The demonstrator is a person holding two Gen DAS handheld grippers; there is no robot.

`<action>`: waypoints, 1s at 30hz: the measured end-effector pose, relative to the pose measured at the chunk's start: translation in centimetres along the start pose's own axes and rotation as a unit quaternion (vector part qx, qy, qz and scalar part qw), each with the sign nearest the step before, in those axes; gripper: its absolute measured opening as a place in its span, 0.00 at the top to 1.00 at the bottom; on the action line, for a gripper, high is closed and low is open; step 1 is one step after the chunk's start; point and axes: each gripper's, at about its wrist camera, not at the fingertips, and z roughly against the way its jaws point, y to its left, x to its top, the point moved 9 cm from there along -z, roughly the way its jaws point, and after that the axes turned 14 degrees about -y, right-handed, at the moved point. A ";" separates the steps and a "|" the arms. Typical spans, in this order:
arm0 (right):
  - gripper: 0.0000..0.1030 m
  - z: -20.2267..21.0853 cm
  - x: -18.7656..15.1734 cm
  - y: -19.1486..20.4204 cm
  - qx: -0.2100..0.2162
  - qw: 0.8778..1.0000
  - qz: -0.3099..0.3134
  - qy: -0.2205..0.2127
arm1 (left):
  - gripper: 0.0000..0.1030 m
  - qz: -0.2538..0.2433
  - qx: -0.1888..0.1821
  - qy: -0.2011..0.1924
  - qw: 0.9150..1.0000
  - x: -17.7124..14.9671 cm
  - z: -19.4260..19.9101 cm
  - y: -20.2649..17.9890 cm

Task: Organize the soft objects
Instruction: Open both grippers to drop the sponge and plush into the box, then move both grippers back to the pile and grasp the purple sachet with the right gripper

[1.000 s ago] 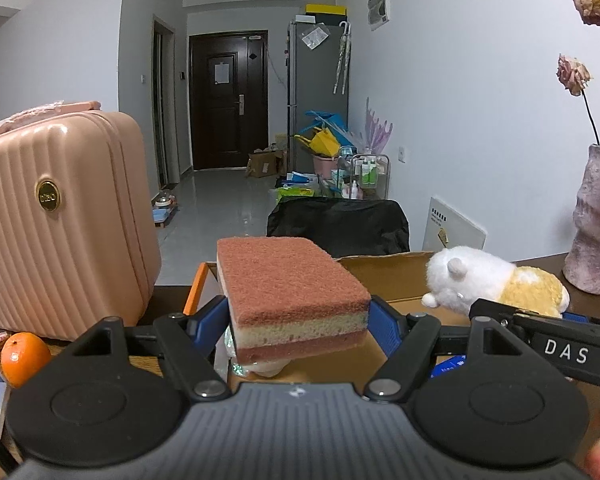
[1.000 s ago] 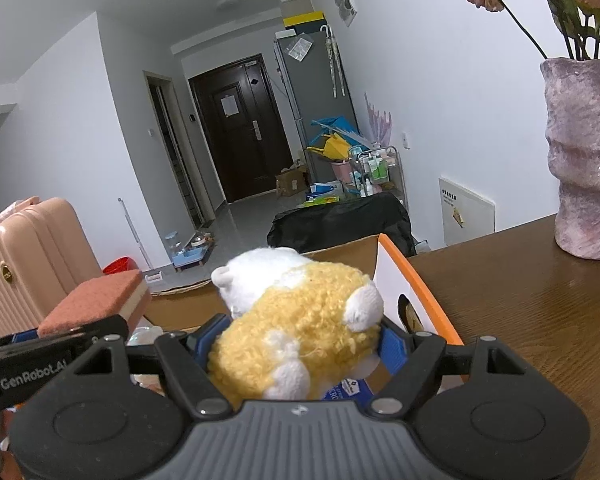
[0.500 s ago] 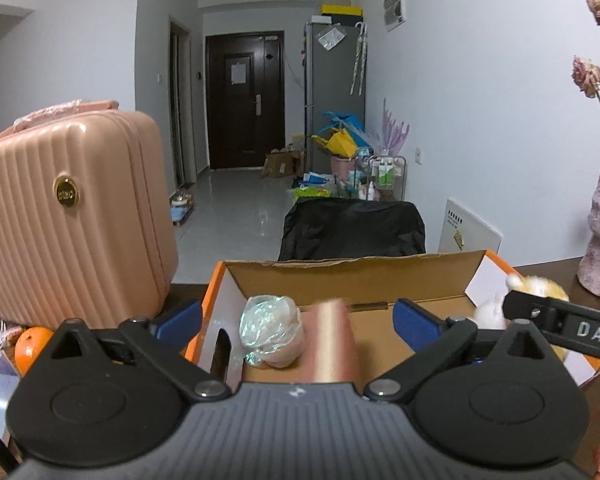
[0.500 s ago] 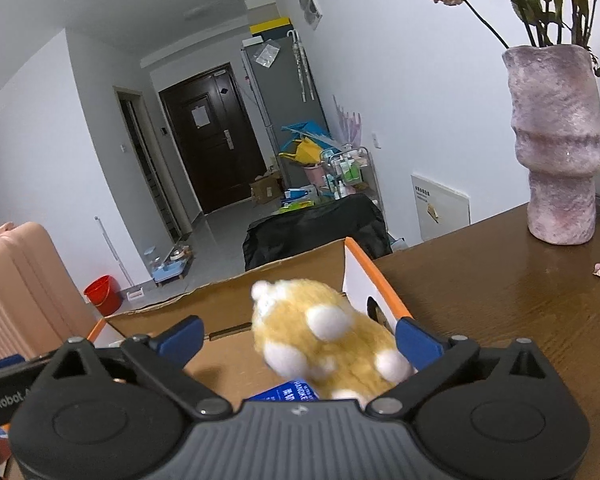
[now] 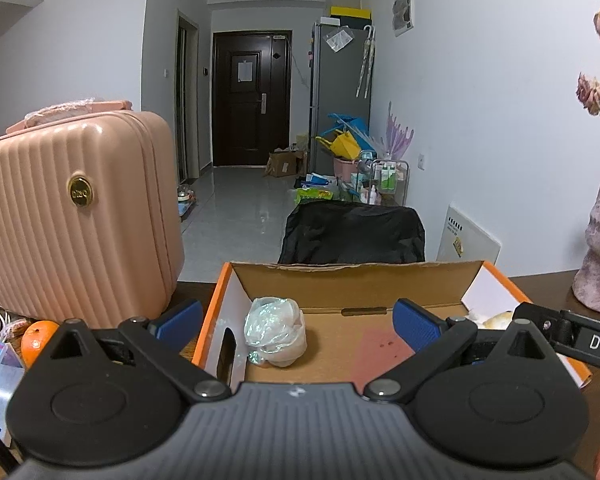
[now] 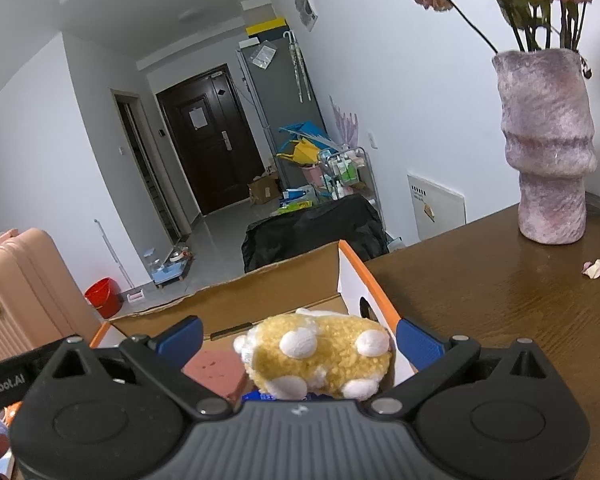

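Observation:
An open cardboard box [image 5: 356, 276] with orange edges sits on the wooden table. Inside it lie a red-brown sponge [image 5: 380, 346], a crumpled clear plastic bag [image 5: 276, 330] and a yellow-and-white plush toy [image 6: 318, 358]. My left gripper [image 5: 298, 318] hovers over the box's near side, open and empty, the sponge below it. My right gripper [image 6: 298, 336] is open too; the plush lies in the box between and below its blue pads, touching neither. The sponge [image 6: 218, 372] shows left of the plush. A sliver of the plush [image 5: 496, 320] peeks behind the right gripper's arm.
A pink ribbed suitcase [image 5: 76, 216] stands left of the box, with an orange [image 5: 38, 340] and cables at its foot. A mauve vase [image 6: 548, 152] with dried roses stands on the table [image 6: 500, 300] at the right, a fallen petal [image 6: 596, 269] near it. A black chair back [image 5: 352, 236] rises behind the box.
Both grippers opened. The sponge dropped from the left one into the box, and the plush toy fell from the right one into the box.

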 end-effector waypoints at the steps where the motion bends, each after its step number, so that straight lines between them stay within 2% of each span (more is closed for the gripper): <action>1: 0.00 0.3 0.2 0.0 0.002 1.000 0.001 -0.003 | 0.00 0.001 -0.001 -0.002 1.000 0.2 0.3 0.0; 12: 0.00 5.0 1.7 1.1 0.038 0.998 0.035 -0.029 | 0.00 0.011 -0.013 -0.047 0.999 2.9 5.5 0.9; 30: 0.00 12.4 0.4 1.2 0.076 0.991 0.106 -0.041 | 0.00 -0.015 -0.023 -0.076 0.997 2.1 13.0 2.8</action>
